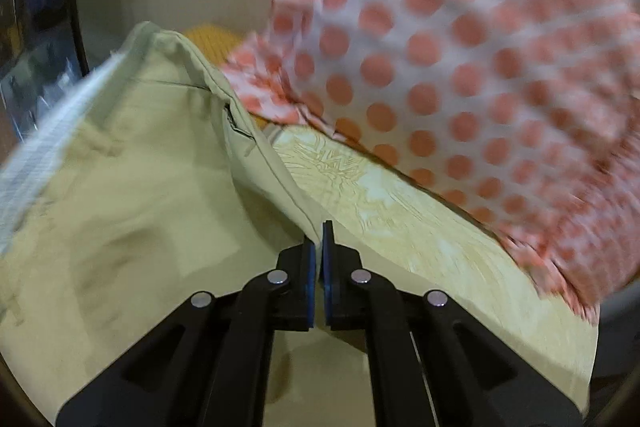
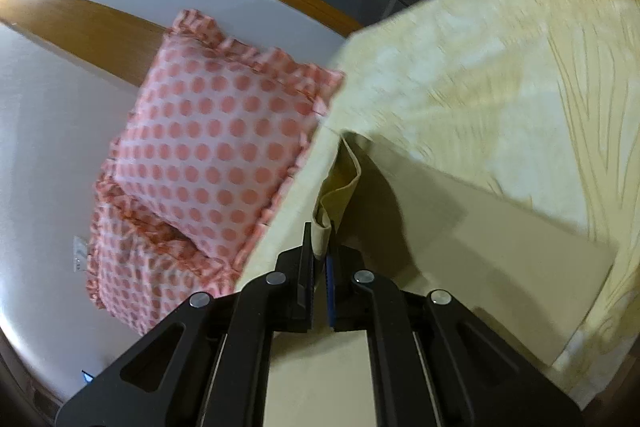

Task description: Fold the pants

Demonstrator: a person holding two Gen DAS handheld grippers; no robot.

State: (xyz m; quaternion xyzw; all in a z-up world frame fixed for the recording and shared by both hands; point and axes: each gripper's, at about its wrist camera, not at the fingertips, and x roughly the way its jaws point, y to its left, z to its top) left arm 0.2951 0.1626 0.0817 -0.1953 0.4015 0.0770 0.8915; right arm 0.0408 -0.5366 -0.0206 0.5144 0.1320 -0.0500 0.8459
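Left tongs nearly closed, pinching a seamed edge of the pants; right tongs narrow, clamped on a small bunched fold of the same pants. The garment hangs between the two grips, lifted over the bed, which carries a pale yellow bedspread with a leaf-like woven pattern.

Step in hand, as judged: carrying one gripped edge across to meet the other, or laying the garment flat for the first fold. To do it well, both grips should stay level and pull gently apart so the cloth spans taut without sagging; the seam held by the left tongs can serve as the fold guide. Lower the far part first, then drag lightly to smooth it. The right grip holds only a thin bunch of cloth, so a sharp tug may slip it free.

Materials: the pants are light khaki-green woven cloth, matte and limp, with stitched seams, soft creases and a ribbed white band at one edge, possibly the waist lining. The pillows beside the bed edge are plump, white with coral dots and frilled borders; a second lies under the first. Motion blur softens finer detail.
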